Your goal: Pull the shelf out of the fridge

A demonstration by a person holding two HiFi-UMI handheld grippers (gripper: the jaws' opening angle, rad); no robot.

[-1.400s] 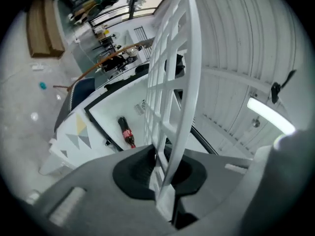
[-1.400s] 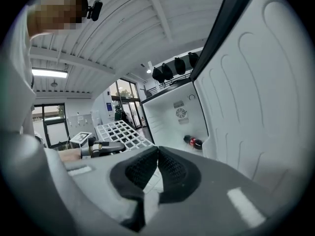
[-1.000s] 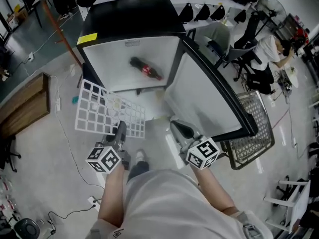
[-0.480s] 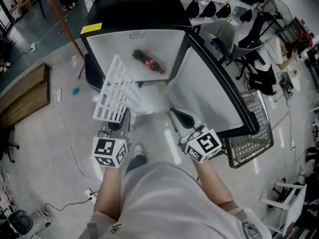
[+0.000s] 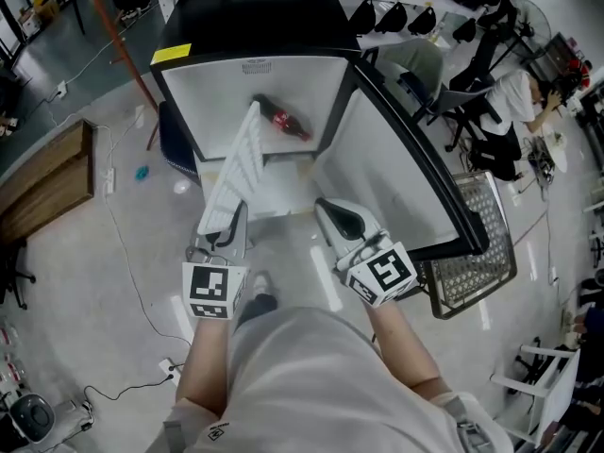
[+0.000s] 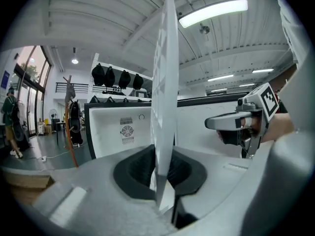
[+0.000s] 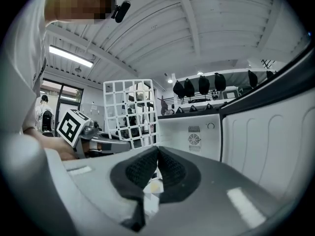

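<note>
The pulling-out step is looking finished, to my eye: the white plastic grid shelf [image 5: 238,170] is hanging fully clear of the black fridge with a white inside [image 5: 247,19], in the air in front of its open mouth and above the pale floor [image 5: 142,253]. The left tool [image 5: 227,232] is clamping the shelf's lower edge, its dark pads [image 6: 141,167] pressing on either side of the thin panel [image 6: 164,82]. The right tool [image 5: 338,217] is hovering just beside it, touching nothing, with its jaws together and nothing between them [image 7: 156,165]. The shelf is standing nearly upright on its edge and leaning slightly toward the fridge, so from the left gripper view it is showing only as a narrow white blade, while the right gripper view is catching its full lattice of square openings [image 7: 130,113]. It is looking flat, rigid and light, with no bend showing. A dark cola bottle with a red label [image 5: 280,119] is lying inside the fridge, and the fridge door [image 5: 401,173] is standing wide open at the right. The next move is probably calling for carrying the shelf away from the opening and setting it down gently, perhaps with the right tool steadying the free edge so that the one-sided grip is not letting it swing.
</note>
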